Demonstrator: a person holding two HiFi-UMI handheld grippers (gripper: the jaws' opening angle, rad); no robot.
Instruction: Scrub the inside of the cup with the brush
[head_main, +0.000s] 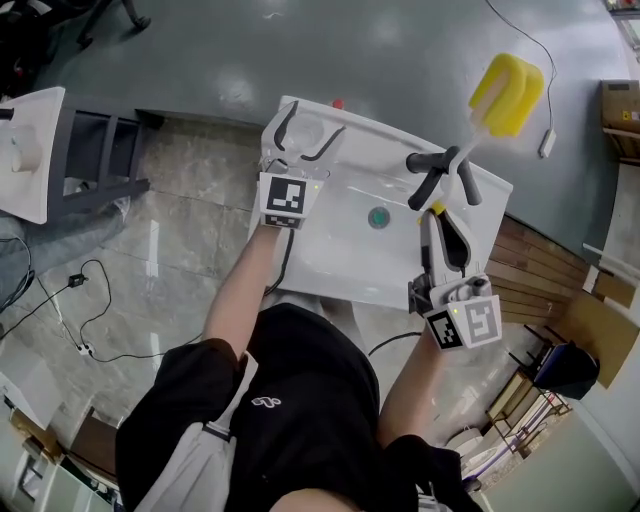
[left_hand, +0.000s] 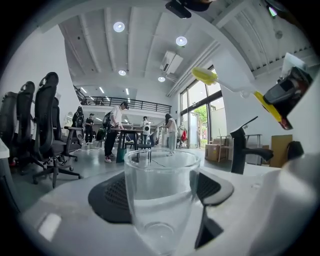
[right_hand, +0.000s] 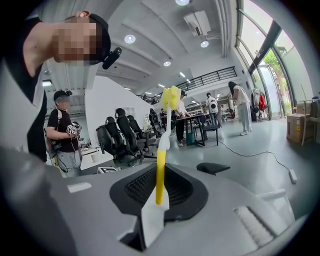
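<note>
Left gripper (head_main: 305, 128) around upright cup (left_hand: 161, 200); right gripper (head_main: 438, 210) on brush (head_main: 508, 92), head aloft

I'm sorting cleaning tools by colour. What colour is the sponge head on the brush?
Yellow. The sponge head shows best in the head view.

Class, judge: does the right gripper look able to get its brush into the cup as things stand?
Probably yes. The cup, in the left gripper, stands open-mouthed with nothing over it; the brush in the right gripper is raised above the faucet between them.
</note>
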